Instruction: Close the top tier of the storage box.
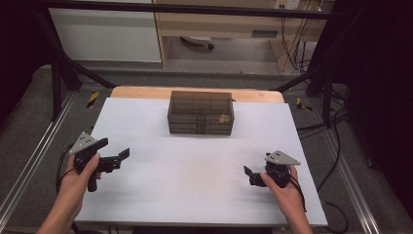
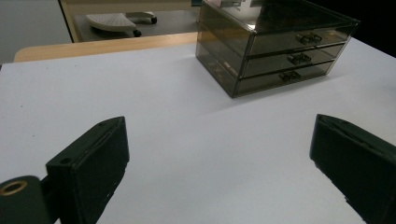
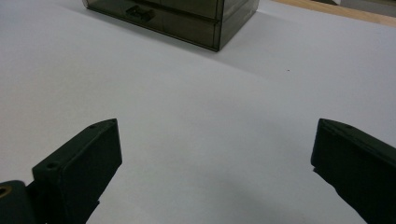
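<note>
Nothing of the work looks done yet. The smoky, see-through drawer chest [image 1: 200, 113] sits at the upper middle of the high view, at the far end of the white table sheet [image 1: 195, 180], and all three of its drawers appear pushed in; in the left gripper view the chest [image 2: 275, 44] fills the upper right of the frame, its three small handles stacked one above another on the front that faces right in that picture. Something small and yellowish shows through the chest wall at the right in the high view, too blurred to identify.

The left gripper [image 1: 117, 154] is held at the lower left of the high view and the right gripper [image 1: 248, 175] at the lower right, both well apart from the chest and from each other. Each holds its jaws wide apart with nothing between them; both gripper views show bare white sheet in the gap. By my reading the whole job is still ahead: closing in on the chest, taking a handle, and drawing a drawer out.

Nothing lies on the sheet between the grippers and the chest, so the approach is open. Beyond the table, at the top of the high view, stand a pale cabinet, a wooden desk and loose cables at upper right; a chair base [image 2: 116, 21] shows at the upper left of the left gripper view. None of these crowd the chest
</note>
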`<state>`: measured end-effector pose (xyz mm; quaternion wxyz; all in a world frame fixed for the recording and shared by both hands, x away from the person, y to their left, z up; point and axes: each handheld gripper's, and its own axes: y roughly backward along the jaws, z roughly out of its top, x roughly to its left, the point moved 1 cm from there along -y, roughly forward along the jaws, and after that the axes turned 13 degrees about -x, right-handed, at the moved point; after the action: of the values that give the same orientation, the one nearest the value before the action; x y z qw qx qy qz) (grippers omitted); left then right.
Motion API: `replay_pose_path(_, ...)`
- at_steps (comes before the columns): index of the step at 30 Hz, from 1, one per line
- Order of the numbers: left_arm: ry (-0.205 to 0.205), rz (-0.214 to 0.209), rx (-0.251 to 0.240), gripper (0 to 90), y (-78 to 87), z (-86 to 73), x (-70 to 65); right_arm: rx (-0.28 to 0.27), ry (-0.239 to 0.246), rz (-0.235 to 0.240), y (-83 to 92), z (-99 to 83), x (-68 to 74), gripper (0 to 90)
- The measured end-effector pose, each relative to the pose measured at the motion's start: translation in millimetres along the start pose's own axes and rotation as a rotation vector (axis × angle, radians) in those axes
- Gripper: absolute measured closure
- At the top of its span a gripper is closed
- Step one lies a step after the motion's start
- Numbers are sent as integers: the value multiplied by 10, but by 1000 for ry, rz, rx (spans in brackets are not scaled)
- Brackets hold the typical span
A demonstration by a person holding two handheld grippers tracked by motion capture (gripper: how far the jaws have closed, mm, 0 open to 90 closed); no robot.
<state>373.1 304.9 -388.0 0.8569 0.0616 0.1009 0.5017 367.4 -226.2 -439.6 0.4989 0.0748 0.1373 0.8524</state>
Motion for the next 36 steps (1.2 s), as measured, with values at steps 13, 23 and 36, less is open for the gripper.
replay_pose_path(13, 20, -2, 17, 48, 47, -211, 2, 9, 8, 12, -25, -11, 16, 24)
replay_pose_path(23, -7, -26, 28, 48, 62, -218, -116, 9, -2, 9, -17, -18, -19, 24)
replay_pose_path(36, -46, -83, 75, 50, -97, -336, -380, 8, 0, 6, 4, -22, -59, 24)
